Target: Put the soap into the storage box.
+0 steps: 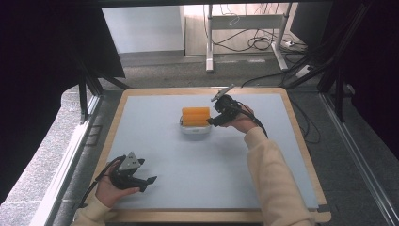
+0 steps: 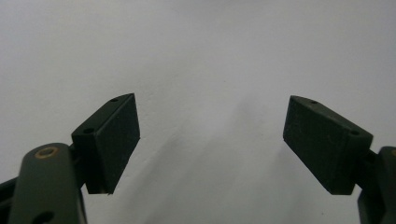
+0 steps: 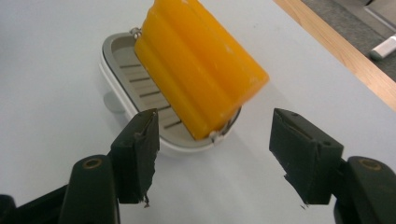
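On the pale blue table [image 1: 188,160] the right gripper [image 3: 212,154] sits just beside a white soap dish [image 3: 114,70] near the middle of the far half, its jaws spread wide with nothing between them — the near end of an orange bar of soap [image 3: 201,70] lies just ahead of the gap, untouched. The soap is a ridged block that lies tilted in the dish, its far end raised and its near end overhanging the rim by a small metal fitting; whether it leans on that fitting is hard to tell from this angle. In the high view the right hand [image 1: 242,123] holds its gripper [image 1: 214,121] at the dish's right side, the jaws pointing left toward the soap [image 1: 195,116]. The left gripper [image 2: 212,140] rests low near the table's front left corner, well apart from the dish — its jaws are also wide open over bare table surface, gripping nothing, with the left hand [image 1: 109,188] wrapped round its body.
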Available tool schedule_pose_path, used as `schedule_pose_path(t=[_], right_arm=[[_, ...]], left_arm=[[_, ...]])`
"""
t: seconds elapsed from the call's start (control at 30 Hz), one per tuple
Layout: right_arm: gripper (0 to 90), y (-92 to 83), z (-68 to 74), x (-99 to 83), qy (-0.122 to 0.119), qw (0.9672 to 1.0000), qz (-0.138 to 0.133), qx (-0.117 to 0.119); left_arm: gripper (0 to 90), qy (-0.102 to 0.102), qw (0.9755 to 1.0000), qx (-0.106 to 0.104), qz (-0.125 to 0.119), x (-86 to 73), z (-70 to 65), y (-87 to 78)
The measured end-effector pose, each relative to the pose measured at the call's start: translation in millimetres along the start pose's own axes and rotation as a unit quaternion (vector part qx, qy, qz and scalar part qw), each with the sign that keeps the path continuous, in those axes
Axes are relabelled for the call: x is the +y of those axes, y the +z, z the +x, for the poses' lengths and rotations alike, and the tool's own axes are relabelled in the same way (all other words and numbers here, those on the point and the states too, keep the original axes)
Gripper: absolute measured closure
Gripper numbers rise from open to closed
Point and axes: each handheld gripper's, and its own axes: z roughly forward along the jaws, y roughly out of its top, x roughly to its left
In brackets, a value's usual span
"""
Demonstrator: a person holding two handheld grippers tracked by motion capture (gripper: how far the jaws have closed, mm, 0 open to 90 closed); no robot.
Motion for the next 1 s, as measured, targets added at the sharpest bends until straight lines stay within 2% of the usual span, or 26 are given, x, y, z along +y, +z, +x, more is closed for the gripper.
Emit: schedule_pose_path(t=[0.2, 0.37, 0.43, 0.57, 0.7, 0.73, 0.87, 0.93, 1.0], right_arm=[[33.2, -18.1, 7.9, -25.7, 0.032, 0.9992, -0.018, -0.016], [32.9, -37.5, 15.0, -49.7, 0.063, 0.9969, -0.04, -0.024], [32.7, -46.8, 19.8, -62.3, 0.073, 0.996, -0.047, -0.023], [31.7, -60.4, 29.6, -84.9, 0.076, 0.9953, -0.052, -0.028], [28.3, -73.6, 44.2, -117.2, 0.098, 0.9923, -0.065, -0.04], [28.3, -73.6, 44.2, -117.2, 0.098, 0.9923, -0.065, -0.04], [26.9, -79.5, 54.9, -142.1, 0.114, 0.9899, -0.074, -0.04], [26.2, -80.3, 59.5, -151.1, 0.11, 0.9909, -0.068, -0.038], [26.4, -79.9, 62.6, -155.3, 0.113, 0.99, -0.073, -0.042]], left_arm=[[18.7, -0.002, 1.0, 0.002, -0.001, -0.6, -0.3, 0.4], [18.7, -0.003, 1.0, 0.002, -0.001, -0.5, -0.6, 0.4], [18.7, -0.002, 1.0, 0.001, -0.001, -0.5, -0.9, 0.1], [18.7, -0.002, 1.0, 0.001, -0.001, -0.4, -1.2, 0.1], [18.7, -0.002, 1.0, 0.002, -0.002, 0.2, -2.2, 0.5], [18.7, -0.002, 1.0, 0.002, -0.002, 0.2, -2.2, 0.5], [18.7, 0.0, 1.0, 0.001, -0.001, 1.1, -3.6, 2.2], [18.7, 0.001, 1.0, 0.002, -0.001, 1.6, -3.0, 1.7], [18.7, 0.0, 1.0, 0.003, -0.002, 1.9, -2.7, 1.6]])
